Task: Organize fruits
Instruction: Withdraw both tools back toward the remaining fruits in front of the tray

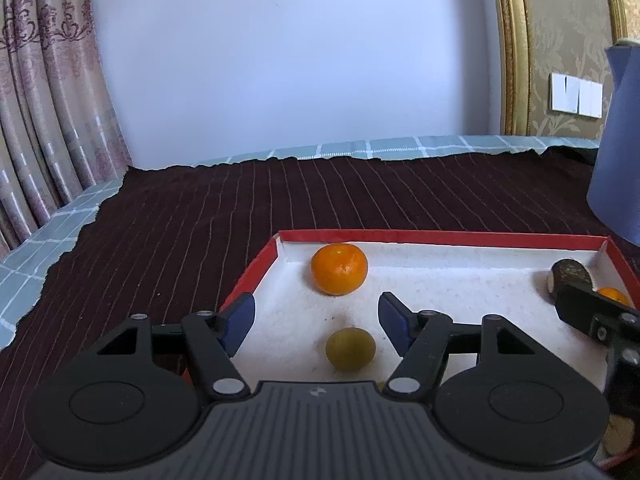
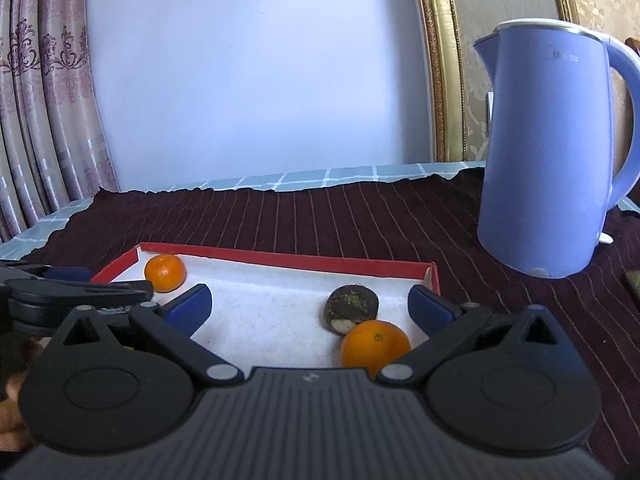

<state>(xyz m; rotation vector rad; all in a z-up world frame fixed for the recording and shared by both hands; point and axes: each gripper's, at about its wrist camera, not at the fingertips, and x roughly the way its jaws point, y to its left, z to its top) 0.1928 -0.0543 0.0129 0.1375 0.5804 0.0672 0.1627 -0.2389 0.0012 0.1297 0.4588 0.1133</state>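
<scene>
A red-rimmed tray (image 1: 440, 237) with a white floor holds the fruit; it also shows in the right wrist view (image 2: 280, 261). My left gripper (image 1: 316, 322) is open over the tray's left part; a green fruit (image 1: 350, 349) lies between its fingers and a tangerine (image 1: 339, 269) sits beyond near the far left corner. My right gripper (image 2: 310, 308) is open over the tray's right part. A second tangerine (image 2: 375, 345) lies by its right finger, touching a dark brown fruit (image 2: 351, 307). The far tangerine (image 2: 165, 273) shows at left.
A blue electric kettle (image 2: 548, 152) stands on the dark striped cloth (image 1: 200, 216) to the right of the tray. A checked teal cloth (image 1: 40, 248) covers the table edges. Curtains hang at the left and a wall stands behind.
</scene>
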